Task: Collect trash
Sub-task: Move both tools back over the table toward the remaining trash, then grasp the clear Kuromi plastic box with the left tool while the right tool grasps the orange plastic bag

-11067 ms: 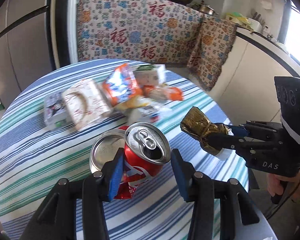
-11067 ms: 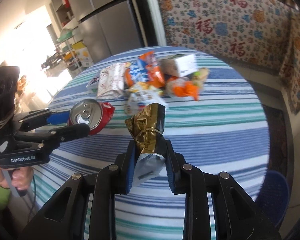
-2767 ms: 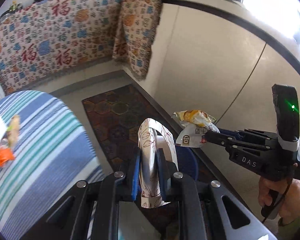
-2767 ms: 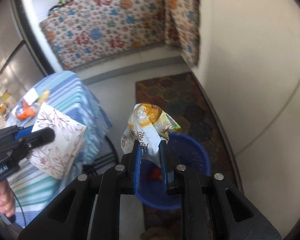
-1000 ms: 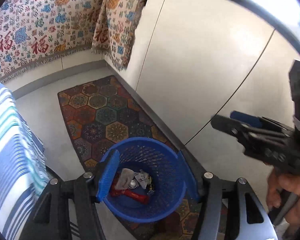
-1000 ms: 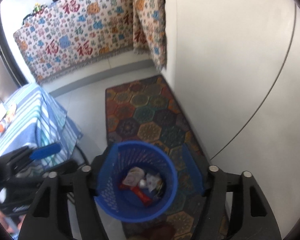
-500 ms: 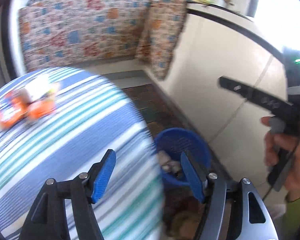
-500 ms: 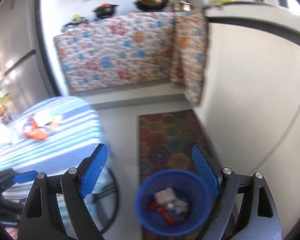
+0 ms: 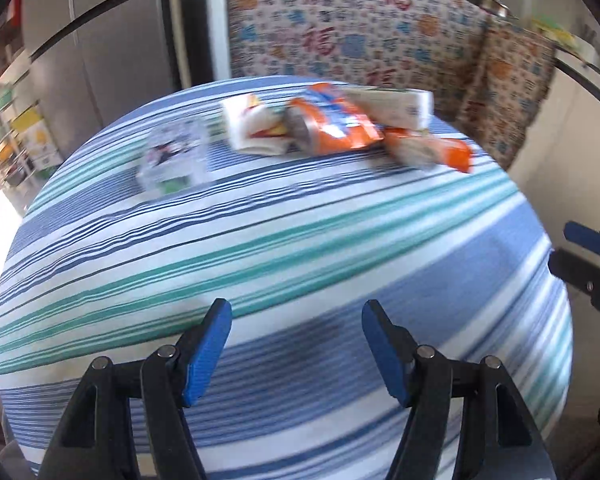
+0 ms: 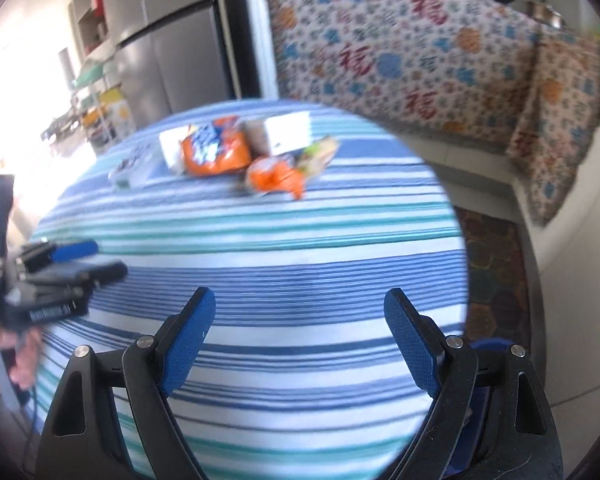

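Several pieces of trash lie at the far side of the round striped table (image 9: 284,240): an orange snack bag (image 9: 332,124), an orange-ended wrapper (image 9: 428,150), a white carton (image 9: 396,106), a white packet (image 9: 256,128) and a clear wrapper (image 9: 176,156). The right wrist view shows the same orange snack bag (image 10: 214,152), orange-ended wrapper (image 10: 274,176) and white carton (image 10: 286,132). My left gripper (image 9: 296,320) hovers open and empty over the table's near side. My right gripper (image 10: 300,312) is open and empty too. The blue bin's rim (image 10: 486,346) peeks past the right finger.
A cloth with a red and blue pattern (image 9: 360,40) covers the counter behind the table, with pans on top. A grey fridge (image 9: 100,60) stands at the left. A patterned rug (image 10: 496,264) lies on the floor to the right of the table.
Both grippers have swung away from the blue bin and back over the striped table. Each is empty, and the remaining trash has come into view.
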Motion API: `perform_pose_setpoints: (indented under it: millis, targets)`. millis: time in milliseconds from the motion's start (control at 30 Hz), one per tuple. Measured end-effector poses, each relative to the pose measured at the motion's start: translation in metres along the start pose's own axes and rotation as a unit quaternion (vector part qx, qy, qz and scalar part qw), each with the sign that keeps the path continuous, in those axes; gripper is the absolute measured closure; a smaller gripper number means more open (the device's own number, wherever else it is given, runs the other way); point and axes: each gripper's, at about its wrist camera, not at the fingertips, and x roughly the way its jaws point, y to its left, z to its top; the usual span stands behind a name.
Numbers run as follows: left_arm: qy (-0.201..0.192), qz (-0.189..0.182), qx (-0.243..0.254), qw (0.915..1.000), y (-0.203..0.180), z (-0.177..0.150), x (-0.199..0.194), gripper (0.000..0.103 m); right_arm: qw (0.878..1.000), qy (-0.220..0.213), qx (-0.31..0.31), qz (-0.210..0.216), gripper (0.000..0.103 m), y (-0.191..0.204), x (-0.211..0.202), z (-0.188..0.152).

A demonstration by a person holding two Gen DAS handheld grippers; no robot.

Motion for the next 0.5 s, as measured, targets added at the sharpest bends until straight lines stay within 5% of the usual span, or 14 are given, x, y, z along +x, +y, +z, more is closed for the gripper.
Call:
perform_pose_setpoints:
  millis: [233, 500]
  targets:
    - [0.004, 0.025, -0.008, 0.9996, 0.029, 0.006, 0.011, 0.033, 0.999, 0.037, -0.014, -0.007, 0.016, 0.017, 0.04, 0.007]
    - [0.004, 0.035, -0.011, 0.9993, 0.044, 0.019, 0.023, 0.009, 0.998, 0.064, -0.019, -0.016, 0.014, 0.03, 0.069, 0.008]
